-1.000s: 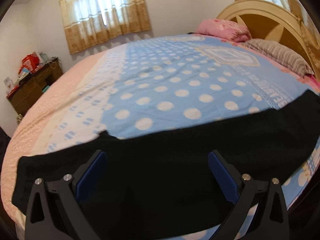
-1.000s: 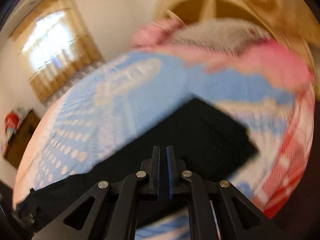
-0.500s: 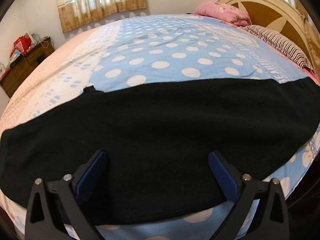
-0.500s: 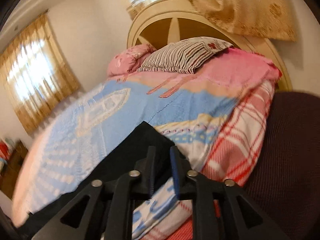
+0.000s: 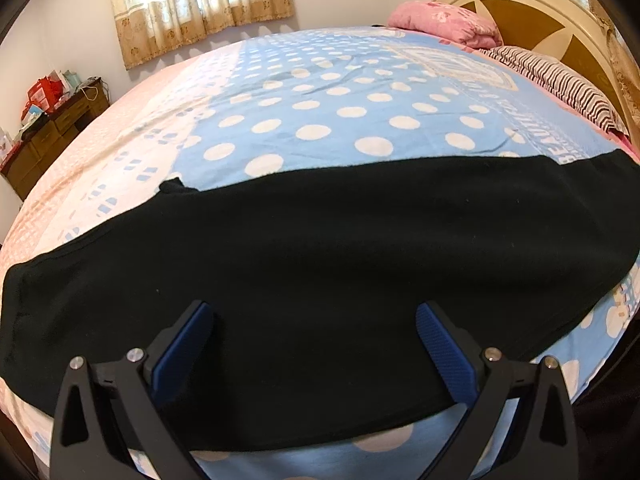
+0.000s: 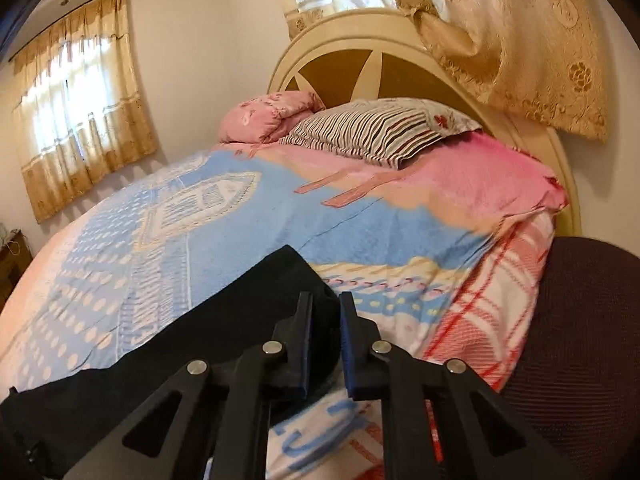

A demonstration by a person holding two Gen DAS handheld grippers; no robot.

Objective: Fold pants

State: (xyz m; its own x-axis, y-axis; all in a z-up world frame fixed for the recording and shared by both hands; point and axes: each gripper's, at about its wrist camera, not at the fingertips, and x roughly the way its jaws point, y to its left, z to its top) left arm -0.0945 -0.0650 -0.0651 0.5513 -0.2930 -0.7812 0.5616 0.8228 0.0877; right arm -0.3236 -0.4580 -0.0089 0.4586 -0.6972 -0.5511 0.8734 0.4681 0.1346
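My left gripper (image 5: pixel 314 330) gapes wide over the black pants (image 5: pixel 320 264), gripping nothing. My right gripper (image 6: pixel 325 320) is parted narrowly at their end — possibly touching cloth. The pants lie along the bedspread's (image 5: pixel 340 120) near edge, pillows (image 6: pixel 376 128) beyond.

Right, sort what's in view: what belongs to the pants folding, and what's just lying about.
For the job:
black pants
left gripper, open above them
right gripper, slightly open at their end
bed cover under them

Lying about:
pink pillow
striped pillow
dresser
curtains
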